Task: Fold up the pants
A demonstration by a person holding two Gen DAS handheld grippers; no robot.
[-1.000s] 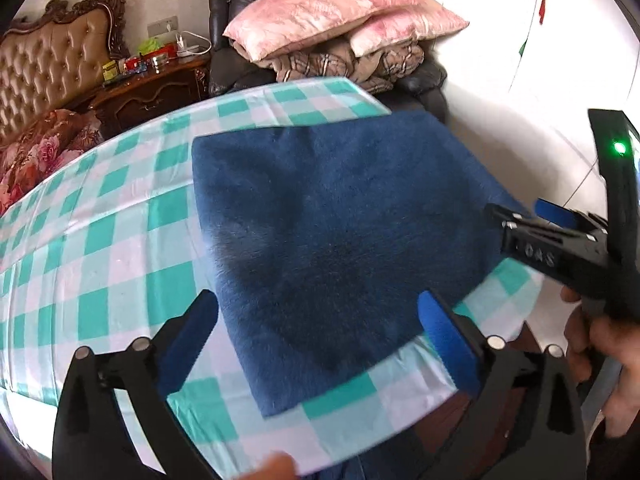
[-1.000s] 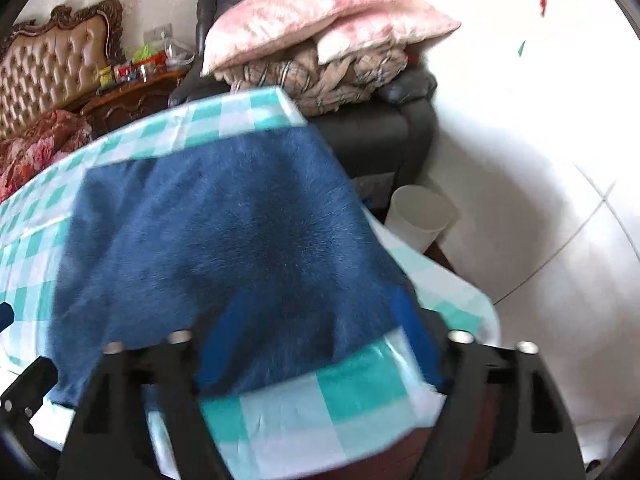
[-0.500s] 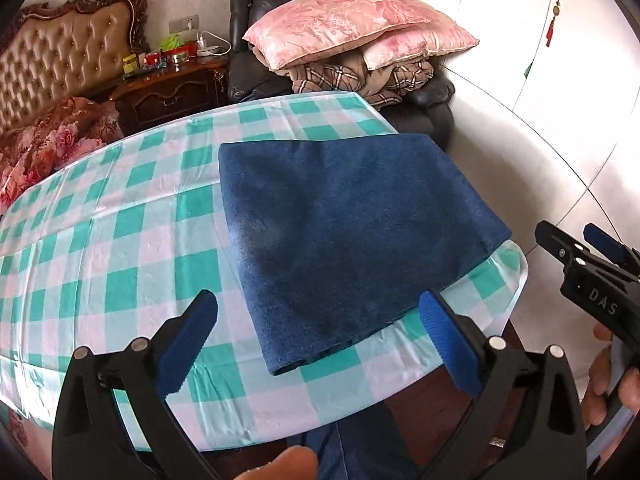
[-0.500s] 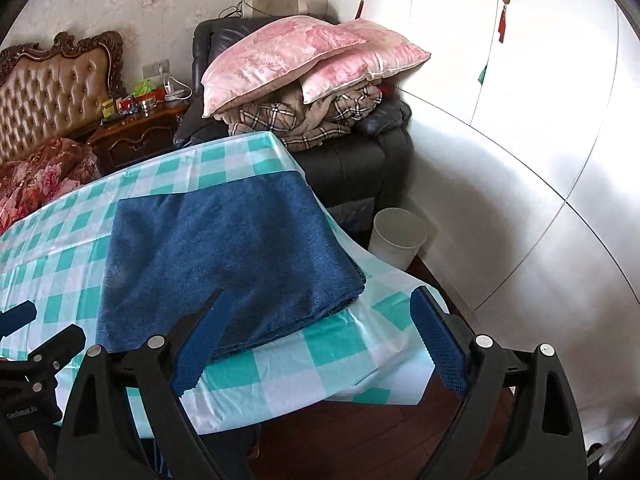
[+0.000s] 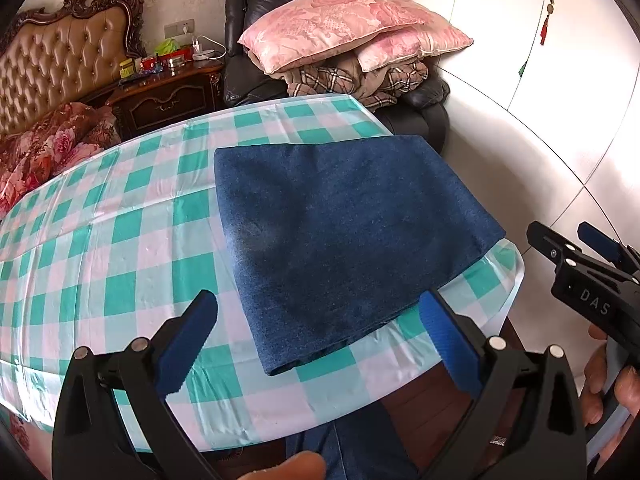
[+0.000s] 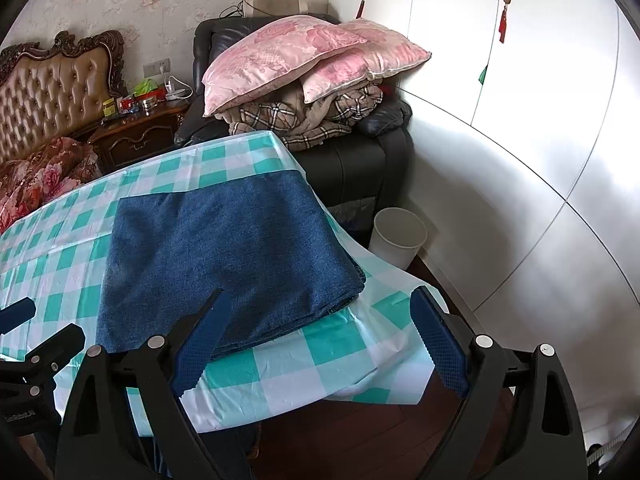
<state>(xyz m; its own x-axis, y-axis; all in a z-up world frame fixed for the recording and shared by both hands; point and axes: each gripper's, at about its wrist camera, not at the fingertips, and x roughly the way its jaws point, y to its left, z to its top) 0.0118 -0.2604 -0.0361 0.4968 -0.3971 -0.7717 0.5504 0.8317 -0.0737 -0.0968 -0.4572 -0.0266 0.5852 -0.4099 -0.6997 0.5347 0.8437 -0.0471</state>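
Blue, folded into one flat rectangle, the pants [image 5: 348,236] lie at the centre of the frame on the teal-and-white checked tablecloth [image 5: 120,240], near the table's right corner. One left gripper [image 5: 318,332] sits at the bottom with its two blue-padded fingers spread wide, gripping nothing; one right gripper [image 6: 316,328] does likewise in its own view. Two pink pillows [image 6: 288,52] are stacked on a black armchair [image 6: 360,160] at upper centre. One white bin [image 6: 396,236] stands at centre right.
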